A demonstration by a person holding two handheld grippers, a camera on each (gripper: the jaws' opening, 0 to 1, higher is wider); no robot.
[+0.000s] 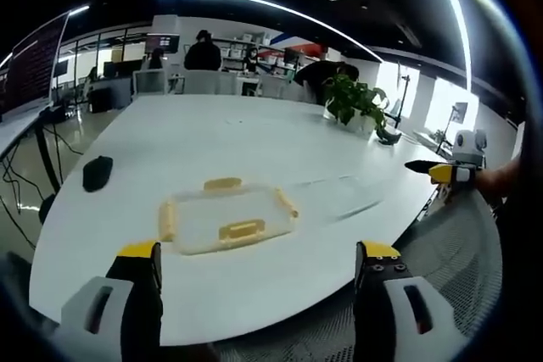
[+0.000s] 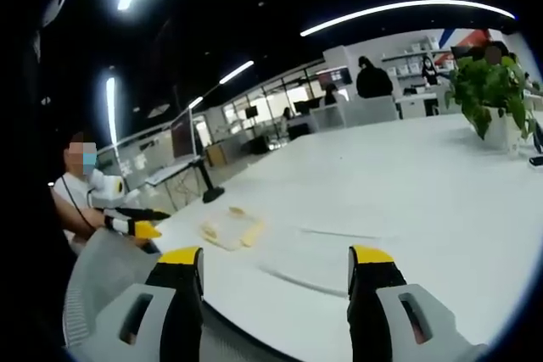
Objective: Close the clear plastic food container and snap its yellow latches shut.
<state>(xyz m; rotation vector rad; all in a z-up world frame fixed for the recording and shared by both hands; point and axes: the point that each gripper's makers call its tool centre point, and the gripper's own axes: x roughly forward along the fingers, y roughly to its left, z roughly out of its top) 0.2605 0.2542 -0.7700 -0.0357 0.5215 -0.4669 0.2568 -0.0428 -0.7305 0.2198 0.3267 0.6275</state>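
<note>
The clear plastic food container point(image 1: 225, 214) lies flat on the white table point(image 1: 212, 133), with yellow latches on its four sides. Just right of it lies a faint clear piece point(image 1: 344, 197); I cannot tell if it is the lid. My left gripper point(image 1: 259, 252) is open and empty, hovering at the table's near edge just short of the container. My right gripper point(image 1: 450, 173) comes in from the right, off the table edge. In the right gripper view the container point(image 2: 231, 228) is small and far off. The right gripper point(image 2: 276, 256) is open and empty, and the left gripper point(image 2: 136, 228) shows at the left.
A black mouse point(image 1: 97, 172) lies left of the container. A potted plant point(image 1: 352, 103) stands at the far right of the table. Grey mesh chair backs point(image 1: 462, 243) sit at the near edge. People and desks are far behind.
</note>
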